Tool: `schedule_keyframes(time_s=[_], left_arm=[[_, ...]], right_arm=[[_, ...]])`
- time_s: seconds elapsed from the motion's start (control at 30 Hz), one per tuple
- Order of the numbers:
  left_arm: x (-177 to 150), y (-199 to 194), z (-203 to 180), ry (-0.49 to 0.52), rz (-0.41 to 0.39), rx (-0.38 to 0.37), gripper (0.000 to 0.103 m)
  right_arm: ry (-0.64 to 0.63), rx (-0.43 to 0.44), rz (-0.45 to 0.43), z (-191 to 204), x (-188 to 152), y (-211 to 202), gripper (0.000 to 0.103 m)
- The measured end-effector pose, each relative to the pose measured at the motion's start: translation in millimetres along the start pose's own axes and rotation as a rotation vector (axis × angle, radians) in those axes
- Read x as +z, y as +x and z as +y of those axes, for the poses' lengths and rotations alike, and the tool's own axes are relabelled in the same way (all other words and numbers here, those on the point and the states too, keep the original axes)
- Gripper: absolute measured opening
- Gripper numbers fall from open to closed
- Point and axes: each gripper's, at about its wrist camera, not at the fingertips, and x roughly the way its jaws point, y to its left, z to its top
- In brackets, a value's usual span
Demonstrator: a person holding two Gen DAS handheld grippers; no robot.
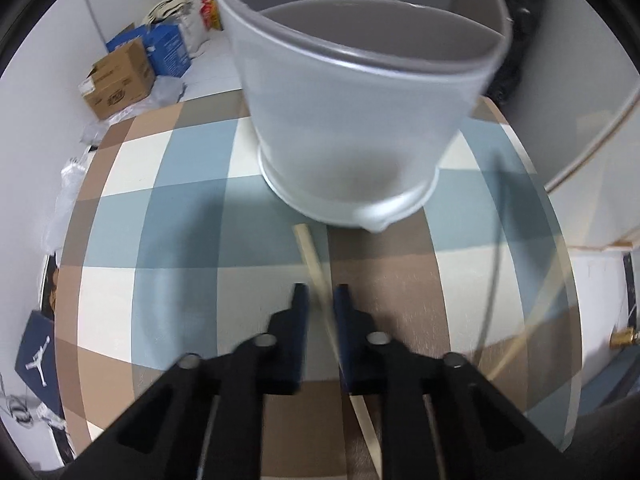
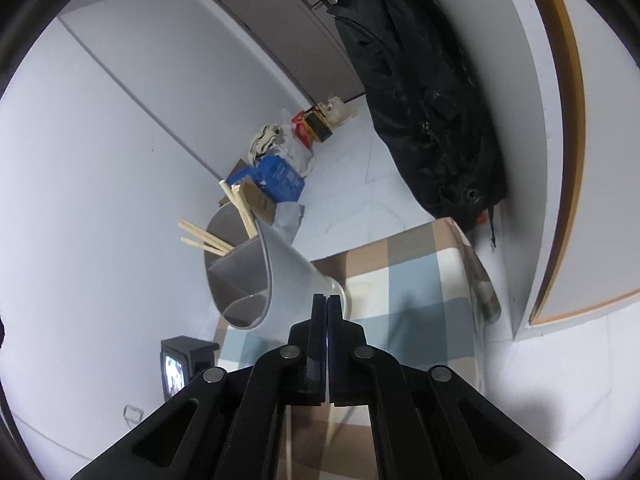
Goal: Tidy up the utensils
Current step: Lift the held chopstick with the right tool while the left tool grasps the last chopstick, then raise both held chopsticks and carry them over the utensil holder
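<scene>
Down over the checked tablecloth (image 1: 180,200) w/ the left gripper (image 1: 321,292), jaws drawn in to a narrow gap and pinching a wooden chopstick (image 1: 310,252) that runs diagonally btwn the pads, far end poking out ahead and stopping just short of the utensil holder (image 1: 352,120). Motion blur here, so can't read the contact edge any finer. Standing on the cloth right in front, that holder: translucent grey, round, w/ inner dividers, base near the chopstick tip but apart from it. Off to the right, a second pale stick (image 1: 520,344) lying on the cloth, blurred. Over to the right wrist view: right gripper (image 2: 327,300) pressed fully together, nothing showing btwn the tips, held above the table w/ the holder (image 2: 288,276) just beyond. Already in the holder's far compartments, chopsticks in two bunches, one (image 2: 204,240) fanning left, one (image 2: 242,208) more upright. Bkgd: cardboard box (image 1: 120,76) and blue box (image 1: 168,48) on the floor by the wall, black jacket (image 2: 420,100) hanging past the table edge.
</scene>
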Motion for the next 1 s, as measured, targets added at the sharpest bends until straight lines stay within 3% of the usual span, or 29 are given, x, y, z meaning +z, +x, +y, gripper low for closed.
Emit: schedule_keyframes(time_s=[0.27, 0.57, 0.67, 0.8, 0.87, 1.0], left_arm=[[-35, -16, 8, 0.119, -0.037, -0.032, 0.003], [-27, -18, 18, 0.063, -0.033, -0.115, 0.003], [-14, -7, 24, 0.058, 0.004, -0.094, 0.013], [-11, -4, 26, 0.036, 0.002, -0.091, 0.019], [-8, -3, 25, 0.039, -0.001, -0.082, 0.023], [-6, -1, 24, 0.042, -0.001, -0.071, 0.041]], right_arm=[[0.026, 0.032, 0.109, -1, -16, 23, 0.0], [0.094, -0.121, 0.096, -31, -14, 22, 0.005], [0.15, -0.181, 0.114, -51, -13, 28, 0.017], [0.151, -0.27, 0.163, -66, -13, 46, 0.018], [0.154, -0.297, 0.186, -73, -12, 54, 0.025], [0.208, -0.321, 0.211, -90, -12, 67, 0.026]])
